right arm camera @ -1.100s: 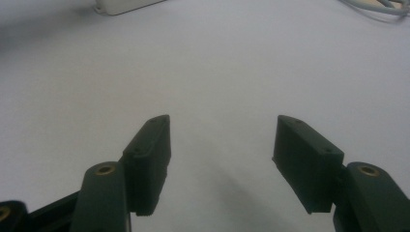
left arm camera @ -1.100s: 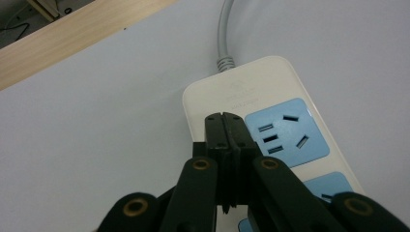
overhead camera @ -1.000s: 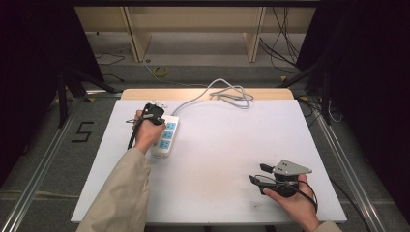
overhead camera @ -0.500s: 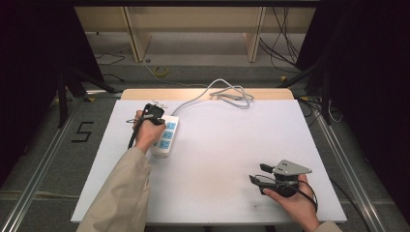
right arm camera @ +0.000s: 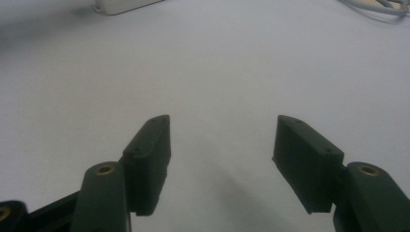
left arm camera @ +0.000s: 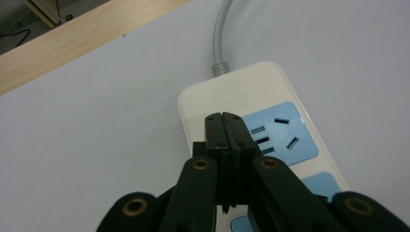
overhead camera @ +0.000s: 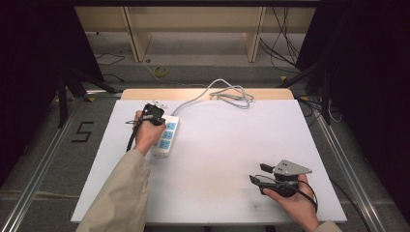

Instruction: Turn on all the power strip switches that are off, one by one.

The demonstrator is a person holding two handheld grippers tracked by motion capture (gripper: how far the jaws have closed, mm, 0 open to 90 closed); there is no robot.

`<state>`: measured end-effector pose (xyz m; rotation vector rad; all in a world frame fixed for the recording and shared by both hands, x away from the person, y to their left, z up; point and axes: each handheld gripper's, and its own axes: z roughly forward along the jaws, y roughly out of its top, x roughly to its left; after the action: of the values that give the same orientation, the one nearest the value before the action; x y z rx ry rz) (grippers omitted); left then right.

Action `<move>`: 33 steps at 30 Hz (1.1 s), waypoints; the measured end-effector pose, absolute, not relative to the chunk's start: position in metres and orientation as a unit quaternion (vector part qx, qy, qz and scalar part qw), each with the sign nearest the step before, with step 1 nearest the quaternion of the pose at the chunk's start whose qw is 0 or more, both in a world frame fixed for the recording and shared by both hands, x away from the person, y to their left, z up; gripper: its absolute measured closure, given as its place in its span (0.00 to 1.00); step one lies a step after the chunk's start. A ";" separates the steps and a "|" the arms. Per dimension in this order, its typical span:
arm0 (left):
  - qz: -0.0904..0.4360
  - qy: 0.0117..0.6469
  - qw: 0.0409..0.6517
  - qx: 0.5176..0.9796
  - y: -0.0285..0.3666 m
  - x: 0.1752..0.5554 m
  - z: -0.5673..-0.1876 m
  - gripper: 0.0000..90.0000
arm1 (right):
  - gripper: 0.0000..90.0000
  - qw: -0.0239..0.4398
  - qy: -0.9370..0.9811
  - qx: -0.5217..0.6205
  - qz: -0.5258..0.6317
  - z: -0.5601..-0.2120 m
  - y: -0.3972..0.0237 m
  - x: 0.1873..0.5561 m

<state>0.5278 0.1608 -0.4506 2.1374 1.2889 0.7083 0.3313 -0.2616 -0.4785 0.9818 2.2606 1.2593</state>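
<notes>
Your left gripper (left arm camera: 223, 126), jaws pressed together and holding nothing, rests on the power strip (left arm camera: 270, 130) near the table's (overhead camera: 217, 145) far left corner; your right gripper (right arm camera: 220, 159) waits wide open and empty, so nothing looks plugged in yet.

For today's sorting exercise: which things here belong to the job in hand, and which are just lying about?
In the job:
power strip
left tongs, shut, above the strip's cord end
strip's grey cord

Lying about:
right tongs, open over bare table
floor cables

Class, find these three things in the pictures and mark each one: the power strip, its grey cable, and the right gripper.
power strip (left arm camera: 270, 92), left gripper view, bare white top near the cable end.
grey cable (overhead camera: 193, 100), high view, stretch running from the strip toward the coil.
right gripper (right arm camera: 220, 162), right gripper view, midway between its open fingertips.
</notes>
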 end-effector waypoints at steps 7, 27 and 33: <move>0.260 0.481 0.267 0.794 0.166 0.517 -0.439 1.00 | 0.44 0.186 0.803 0.348 0.446 -0.478 -0.262 0.331; 0.249 0.492 0.265 0.791 0.180 0.502 -0.436 1.00 | 0.44 0.188 0.803 0.348 0.445 -0.478 -0.260 0.331; 0.251 0.492 0.265 0.791 0.180 0.500 -0.433 1.00 | 0.44 0.188 0.803 0.348 0.446 -0.478 -0.260 0.331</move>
<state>0.4998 0.1799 -0.4333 2.1370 1.3283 0.6772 0.3309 -0.2603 -0.4778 0.9789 2.2593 1.2544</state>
